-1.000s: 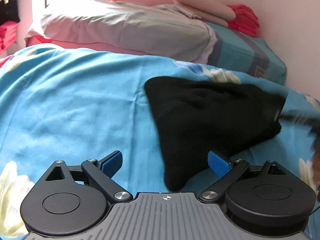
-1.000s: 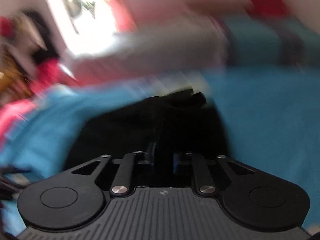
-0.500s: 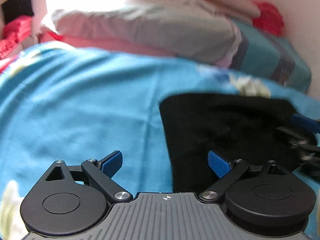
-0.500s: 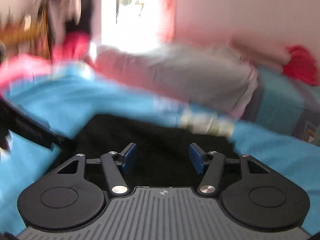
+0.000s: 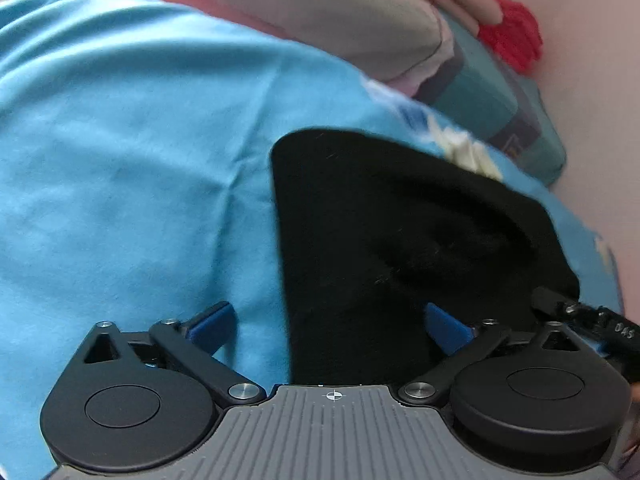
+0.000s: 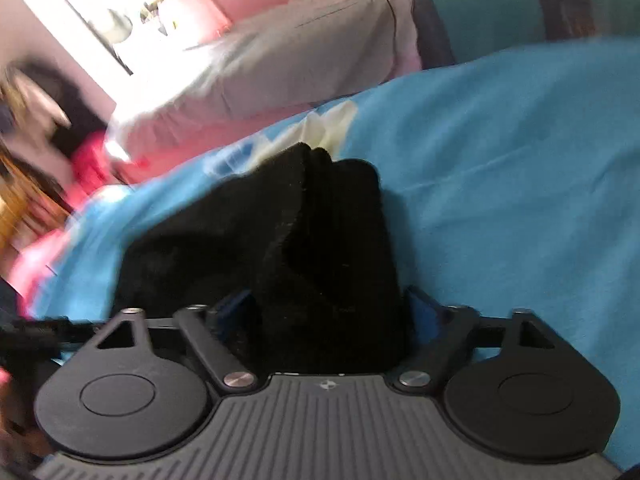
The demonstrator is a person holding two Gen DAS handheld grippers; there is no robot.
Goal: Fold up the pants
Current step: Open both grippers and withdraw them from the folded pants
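The left gripper holds its fingers spread wide; the right gripper has its fingers parted too, low and level.

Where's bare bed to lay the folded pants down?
Bare blue sheet lies left of the pants, below the grey pillow. In the right wrist view, more sheet is free right of the pants. Both grippers crowd the near edge.

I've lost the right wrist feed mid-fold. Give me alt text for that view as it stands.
The open right gripper straddles a raised, bunched fold of the black pants, one blue-padded finger on either side of it. The pants lie on a blue bedsheet, with a grey pillow and a bright window behind; the picture is motion-blurred.
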